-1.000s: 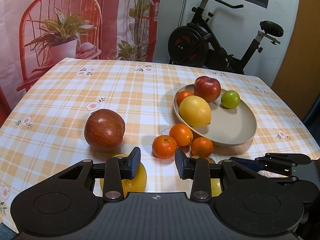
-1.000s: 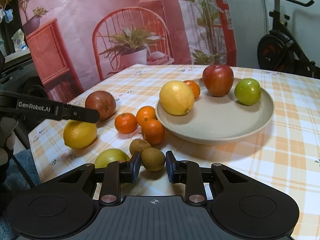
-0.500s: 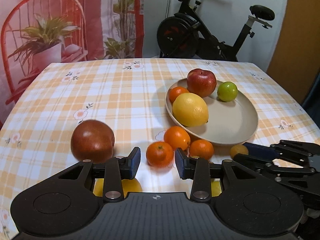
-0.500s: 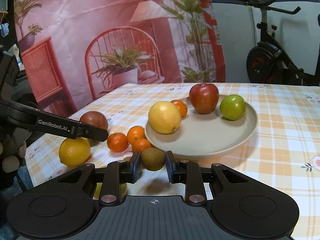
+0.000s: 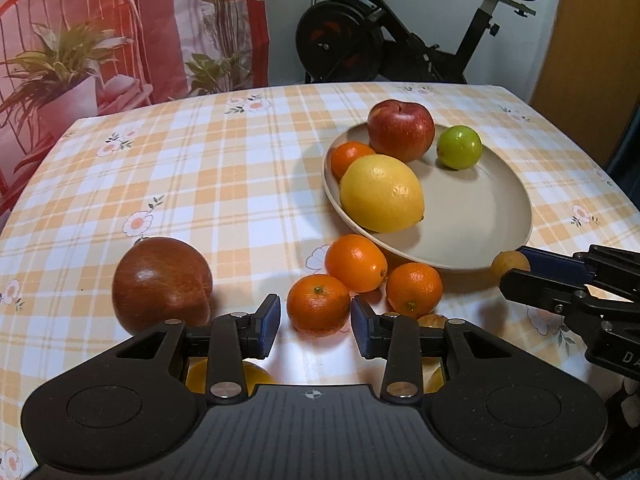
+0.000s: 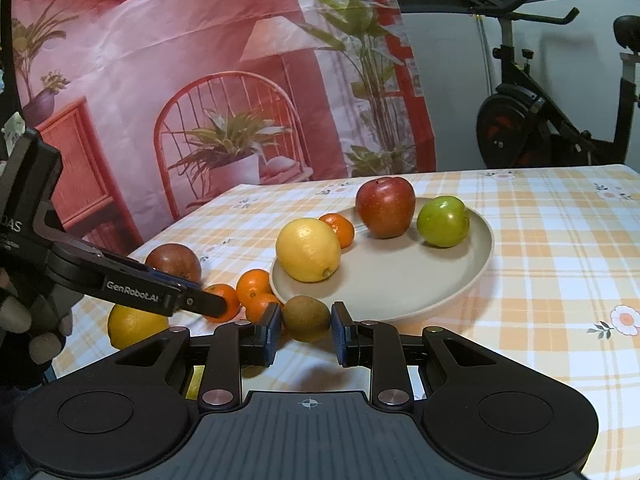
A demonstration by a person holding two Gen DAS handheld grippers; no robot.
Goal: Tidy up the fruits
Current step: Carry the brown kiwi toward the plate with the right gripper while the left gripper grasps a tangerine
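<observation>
A beige plate (image 5: 480, 216) (image 6: 452, 280) holds a red apple (image 5: 400, 130), a green apple (image 5: 459, 147), a lemon (image 5: 382, 193) and a small orange (image 5: 349, 157). Three mandarins lie in front of the plate; the nearest mandarin (image 5: 318, 309) sits just ahead of my open left gripper (image 5: 315, 325), partly between its fingers. My right gripper (image 6: 305, 332) is shut on a brown kiwi (image 6: 306, 318) and holds it above the table by the plate's near rim; the kiwi also shows in the left wrist view (image 5: 510, 263). A dark red apple (image 5: 162, 284) lies to the left.
A yellow citrus fruit (image 6: 136, 326) lies on the checked tablecloth (image 5: 200, 184) near the table's left front, another is partly hidden under my left gripper (image 5: 236, 376). An exercise bike (image 5: 400, 40) stands behind the table.
My right gripper has lifted the kiwi off the table and carried it toward the plate's rim. My left gripper has moved forward to the nearest mandarin.
</observation>
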